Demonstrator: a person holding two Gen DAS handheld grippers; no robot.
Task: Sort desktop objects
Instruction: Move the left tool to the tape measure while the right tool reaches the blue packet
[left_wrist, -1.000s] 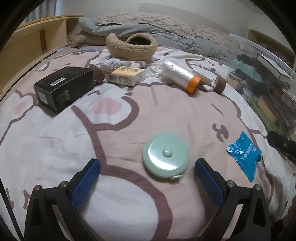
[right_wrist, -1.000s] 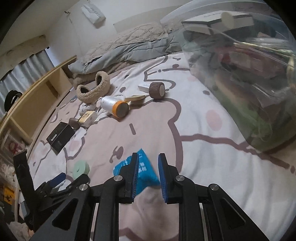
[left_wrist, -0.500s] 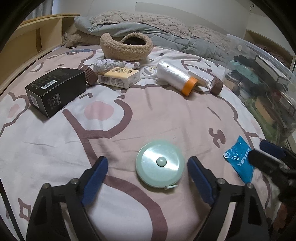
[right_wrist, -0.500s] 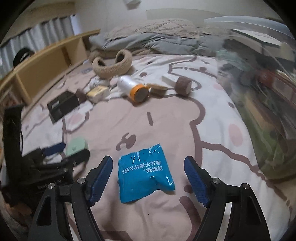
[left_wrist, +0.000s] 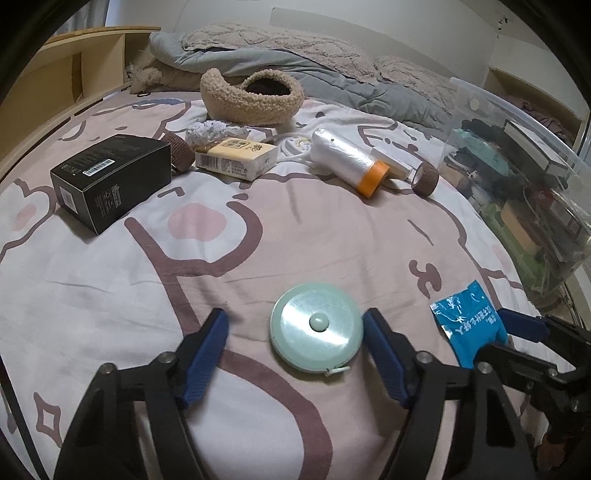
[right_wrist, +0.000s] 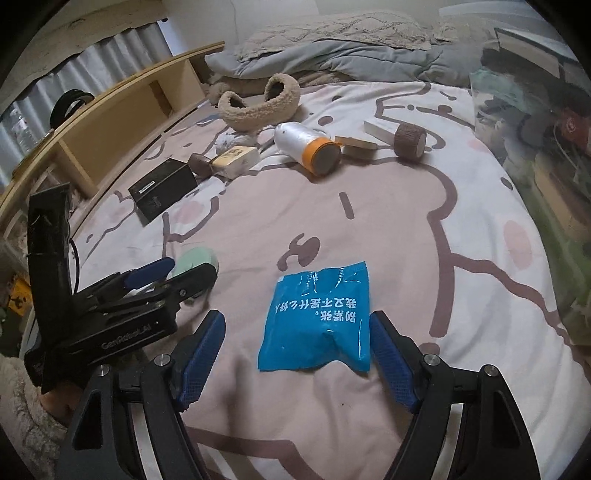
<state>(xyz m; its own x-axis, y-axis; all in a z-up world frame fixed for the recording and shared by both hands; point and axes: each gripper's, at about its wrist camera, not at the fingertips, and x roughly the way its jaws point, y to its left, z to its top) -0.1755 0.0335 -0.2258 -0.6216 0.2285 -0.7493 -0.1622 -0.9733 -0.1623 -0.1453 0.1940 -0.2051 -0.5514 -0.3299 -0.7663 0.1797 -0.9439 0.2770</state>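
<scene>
Left claw (left_wrist: 295, 343) closing around a smooth round mint disc (left_wrist: 316, 330); right claw (right_wrist: 297, 350) wide, straddling a glossy blue packet (right_wrist: 317, 315).

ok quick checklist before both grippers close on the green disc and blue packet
1. Round mint-green tape measure sits between left gripper jaws, which are closing: ok.
2. Left pads pressing on it: not ok, gap on one side.
3. Shiny blue foil packet sits between right gripper jaws: ok.
4. Right pads gripping it: not ok, open.
5. Grippers apart from each other: ok.
6. Room in clear plastic bin: cannot tell.
</scene>
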